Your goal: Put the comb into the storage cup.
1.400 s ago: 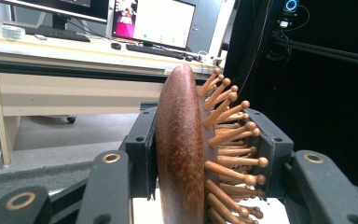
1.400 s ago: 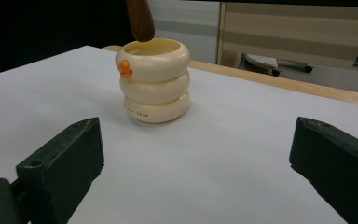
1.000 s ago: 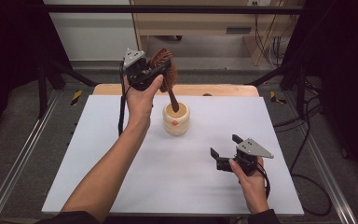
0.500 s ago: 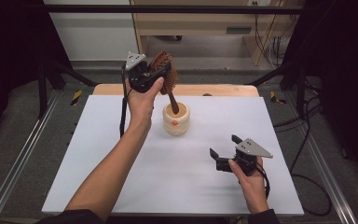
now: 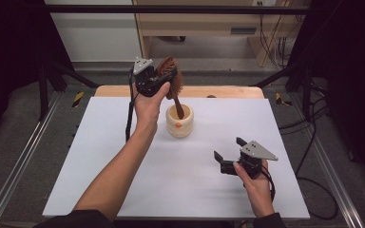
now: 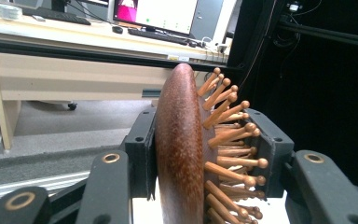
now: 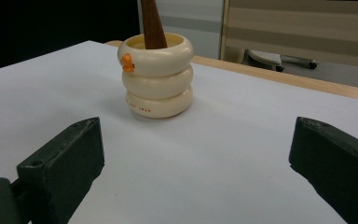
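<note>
On the white table (image 5: 123, 156) a cream cup (image 5: 179, 122) takes the brush (image 5: 172, 80) handle; the left gripper (image 5: 164, 80) clamps the brush head between its jaws; the right gripper (image 5: 228, 154) rests nearby, jaws wide, empty.

A white sheet (image 5: 180, 190) covers the table, leaving a strip of pale wooden tabletop (image 5: 228, 91) bare along the far edge. Metal rails (image 5: 14, 166) run along the left and right sides over a grey carpeted floor (image 5: 33, 123). Beyond the table stands a light wooden desk (image 5: 204, 26) against a white wall panel (image 5: 95, 28); black cables (image 5: 309, 137) trail on the floor at the right. Black curtains (image 5: 9, 42) darken both sides. In the left gripper view, the desk carries a monitor (image 6: 168, 14) and a keyboard (image 6: 161, 36).
</note>
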### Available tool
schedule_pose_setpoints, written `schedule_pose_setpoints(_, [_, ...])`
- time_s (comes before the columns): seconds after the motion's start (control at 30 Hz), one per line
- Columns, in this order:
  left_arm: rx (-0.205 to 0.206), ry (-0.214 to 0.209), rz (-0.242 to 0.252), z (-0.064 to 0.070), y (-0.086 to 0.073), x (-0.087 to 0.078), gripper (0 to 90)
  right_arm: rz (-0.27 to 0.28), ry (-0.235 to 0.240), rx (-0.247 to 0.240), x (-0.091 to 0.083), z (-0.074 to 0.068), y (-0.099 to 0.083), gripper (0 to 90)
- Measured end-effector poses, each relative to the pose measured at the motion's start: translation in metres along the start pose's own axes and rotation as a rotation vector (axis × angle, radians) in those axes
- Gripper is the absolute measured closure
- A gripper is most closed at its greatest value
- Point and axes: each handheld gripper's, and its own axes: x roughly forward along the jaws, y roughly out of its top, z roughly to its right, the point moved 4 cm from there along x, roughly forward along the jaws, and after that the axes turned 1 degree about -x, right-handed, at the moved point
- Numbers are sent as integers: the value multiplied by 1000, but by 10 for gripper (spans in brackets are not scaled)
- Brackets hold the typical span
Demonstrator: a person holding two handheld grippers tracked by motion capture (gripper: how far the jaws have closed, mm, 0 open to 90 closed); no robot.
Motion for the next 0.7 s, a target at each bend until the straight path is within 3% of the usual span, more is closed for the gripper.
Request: schedule_pose_setpoints(0.7, [16, -16, -31, 4, -13, 10, 503, 11, 6, 16, -1, 0, 0, 39])
